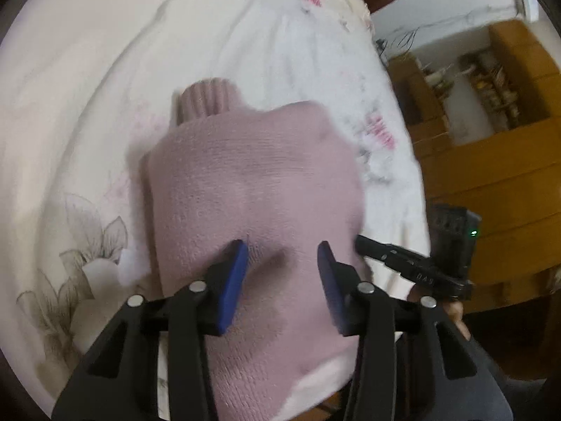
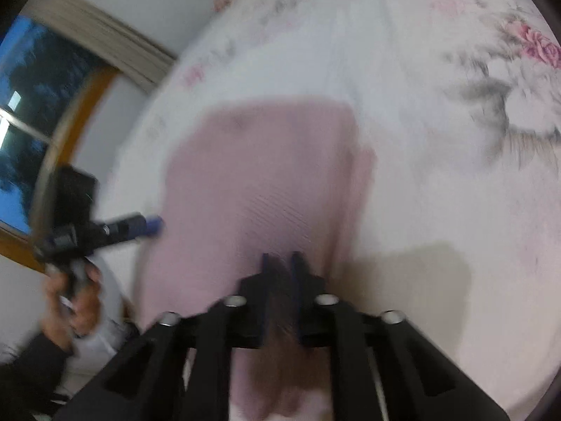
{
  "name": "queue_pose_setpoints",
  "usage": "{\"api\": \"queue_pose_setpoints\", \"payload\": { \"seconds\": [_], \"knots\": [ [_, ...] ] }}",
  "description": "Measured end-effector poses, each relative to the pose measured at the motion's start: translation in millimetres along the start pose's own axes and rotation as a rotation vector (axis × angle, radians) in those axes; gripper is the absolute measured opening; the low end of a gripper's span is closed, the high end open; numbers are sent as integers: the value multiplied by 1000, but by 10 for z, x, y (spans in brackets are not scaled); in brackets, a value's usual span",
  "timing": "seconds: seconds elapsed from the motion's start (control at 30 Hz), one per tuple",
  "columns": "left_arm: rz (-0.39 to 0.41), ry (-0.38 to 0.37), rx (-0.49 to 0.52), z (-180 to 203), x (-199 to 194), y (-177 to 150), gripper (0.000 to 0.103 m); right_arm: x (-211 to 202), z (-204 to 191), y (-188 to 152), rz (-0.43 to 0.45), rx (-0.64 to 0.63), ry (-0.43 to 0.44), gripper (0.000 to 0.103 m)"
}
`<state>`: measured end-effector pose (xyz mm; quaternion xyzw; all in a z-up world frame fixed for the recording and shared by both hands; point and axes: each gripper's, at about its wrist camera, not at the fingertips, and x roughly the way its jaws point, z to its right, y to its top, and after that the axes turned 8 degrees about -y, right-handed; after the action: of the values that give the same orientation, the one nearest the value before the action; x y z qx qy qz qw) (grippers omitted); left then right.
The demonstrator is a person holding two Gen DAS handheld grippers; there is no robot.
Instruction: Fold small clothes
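On bed [image 1: 87,70] | pink sweater [image 1: 245,175] lies partly folded | left gripper [image 1: 282,273] fingers wide above it | right gripper [image 2: 282,263] fingers narrow, pinching hem to fold

We see a pink knitted sweater [image 1: 245,182], matt and fuzzy, with a ribbed collar [image 1: 207,100]. It lies on a soft, smooth cloth bedspread [image 1: 87,87] printed with flowers. The left gripper [image 1: 282,263] is of matt black plastic, with matt blue pads [image 1: 233,280] and shiny metal pins [image 1: 198,286]. We note glossy brown wooden furniture [image 1: 491,182] and a wooden window frame [image 2: 73,112].
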<state>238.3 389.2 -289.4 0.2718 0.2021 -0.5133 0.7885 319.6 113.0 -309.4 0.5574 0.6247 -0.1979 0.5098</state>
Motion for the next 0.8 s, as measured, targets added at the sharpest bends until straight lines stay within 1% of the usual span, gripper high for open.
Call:
{"api": "queue_pose_setpoints", "payload": {
  "seconds": [0.07, 0.1, 0.13, 0.17, 0.2, 0.27, 0.3, 0.33, 0.37, 0.4, 0.43, 0.47, 0.5, 0.53, 0.6, 0.63, 0.67, 0.7, 0.73, 0.77, 0.8],
  "knots": [
    [5, 11, -5, 50, -29, 20, 36, -51, 64, -36, 1, 34, -7, 0],
    [15, 25, -4, 116, -94, 9, 37, -135, 22, -53, 13, 19, -22, 0],
    [24, 23, 7, 184, -152, -53, 38, -259, 1, -124, 29, -1, -31, 5],
    [29, 5, 28, 260, -225, -112, 39, -341, -77, -155, 46, -19, -25, 5],
    [31, -12, 51, 343, -262, -181, 40, -424, -156, -213, 58, -41, 1, 5],
    [12, -5, 67, 391, -234, -330, 41, -460, -243, -317, 56, -79, -11, 5],
    [-15, 49, 67, 337, -119, -395, 40, -396, -211, -381, 31, -73, -19, 5],
    [-30, 94, 71, 263, -19, -411, 35, -333, -145, -456, 6, -68, -31, 5],
    [-36, 116, 72, 206, 40, -426, 32, -204, -79, -520, -32, -68, -65, 0],
    [-29, 119, 54, 149, 62, -421, 26, -168, -30, -551, -45, -73, -93, 0],
    [-17, 105, 37, 136, 32, -414, 26, -150, 0, -593, -52, -73, -110, 0],
    [-9, 101, 32, 140, -6, -405, 27, -191, 15, -633, -48, -68, -112, 6],
    [2, 101, 40, 203, -64, -418, 31, -306, 12, -682, -27, -63, -103, 6],
    [7, 102, 56, 261, -110, -443, 34, -400, -20, -714, -5, -63, -93, 6],
    [9, 82, 108, 426, -201, -589, 36, -649, -109, -784, 63, -81, -82, 6],
    [-1, 64, 115, 466, -205, -678, 36, -750, -132, -804, 82, -88, -72, 6],
    [-13, 62, 116, 465, -163, -768, 36, -793, -159, -835, 87, -87, -54, 6],
    [-37, 84, 114, 415, -82, -865, 36, -790, -179, -883, 78, -88, -41, 6],
    [-56, 115, 108, 360, -6, -901, 36, -696, -215, -874, 61, -94, -43, 6],
    [-72, 146, 96, 280, 83, -948, 36, -561, -203, -934, 19, -90, -41, 6],
    [-81, 161, 79, 175, 167, -990, 34, -396, -270, -910, -20, -88, -57, 5]
  ]
}}
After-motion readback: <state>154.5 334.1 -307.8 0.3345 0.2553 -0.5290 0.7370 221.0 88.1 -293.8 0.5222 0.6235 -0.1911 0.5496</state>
